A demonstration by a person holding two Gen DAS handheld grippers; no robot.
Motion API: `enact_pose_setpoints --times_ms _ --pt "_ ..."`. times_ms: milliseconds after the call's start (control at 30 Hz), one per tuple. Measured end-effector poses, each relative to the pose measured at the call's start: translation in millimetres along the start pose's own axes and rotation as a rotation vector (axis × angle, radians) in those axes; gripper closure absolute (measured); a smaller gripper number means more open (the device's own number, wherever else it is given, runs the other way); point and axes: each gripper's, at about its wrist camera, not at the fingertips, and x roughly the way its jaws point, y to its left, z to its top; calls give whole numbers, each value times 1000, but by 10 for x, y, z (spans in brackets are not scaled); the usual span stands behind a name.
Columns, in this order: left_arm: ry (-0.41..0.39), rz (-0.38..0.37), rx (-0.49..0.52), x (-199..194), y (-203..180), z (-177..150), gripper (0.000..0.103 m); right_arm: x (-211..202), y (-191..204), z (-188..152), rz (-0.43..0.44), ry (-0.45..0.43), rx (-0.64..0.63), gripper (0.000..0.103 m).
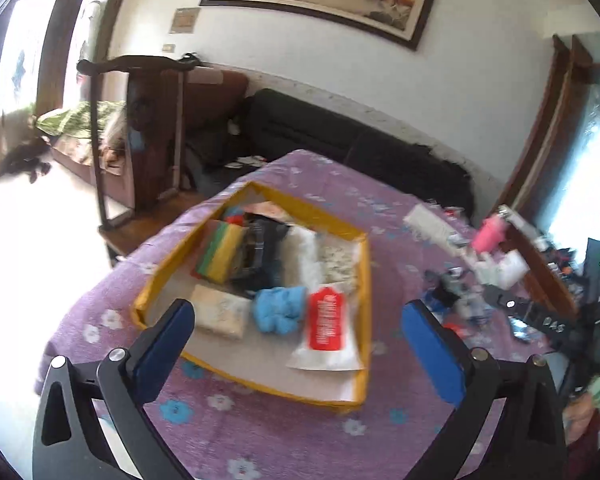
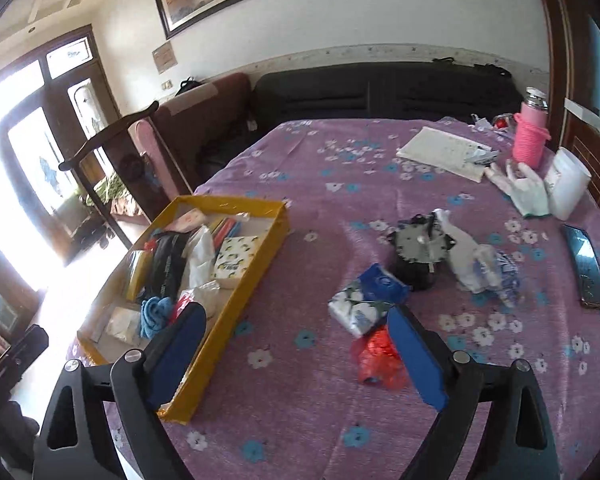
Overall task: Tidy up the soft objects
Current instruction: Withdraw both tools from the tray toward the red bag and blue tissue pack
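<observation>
Left gripper (image 1: pixel 298 322) spreading wide and empty above the yellow tray (image 1: pixel 256 379) of soft items, right gripper (image 2: pixel 296 330) gaping empty over the purple tablecloth (image 2: pixel 324 420), only its view showing the tissue pack (image 2: pixel 364 300), red wrapper (image 2: pixel 376 354) and phone (image 2: pixel 586 268)
</observation>
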Motion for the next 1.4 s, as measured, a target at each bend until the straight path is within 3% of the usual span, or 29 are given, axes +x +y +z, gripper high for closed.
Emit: enact_pose_setpoints --times_ms 33,167,200,267,333,433,633,767,867,1067,1167,1300,1400 --pt "14 -37 0 -6 -66 -15 0 -95 -97 -19 5 -33 16 8" --pt "81 -35 61 59 -337 -129 0 -366 -543 -123 34 -86 116 8" --pt "89 -45 70 69 -407 -169 0 -386 -690 -174 52 -74 163 7" --pt "91 -69 85 52 -513 -235 0 -295 -995 -279 50 39 232 7" --pt "92 -84 110 28 -637 -293 0 -228 -1271 -416 -13 107 265 8" --pt "96 -87 150 30 -811 -348 0 -269 -1622 -575 -118 110 303 8" --pt "64 -46 173 52 -1035 -397 0 -444 -1979 -656 -246 72 340 8" --pt "4 2 192 65 -1147 -373 0 -457 -2037 -640 -268 17 322 8" --pt "82 15 233 305 -1186 -429 0 -377 -2055 -604 -276 3 324 8" --pt "278 -23 210 795 -1133 -675 0 -125 -2072 -532 -308 -30 312 8" --pt "318 -38 232 923 -1215 -738 0 14 -2127 -550 -330 -30 294 8" --pt "355 -57 285 1120 -1443 -758 0 24 -2249 -579 -265 -37 359 8" --pt "376 -65 334 1338 -1682 -781 0 -25 -2308 -605 -272 -59 389 8"
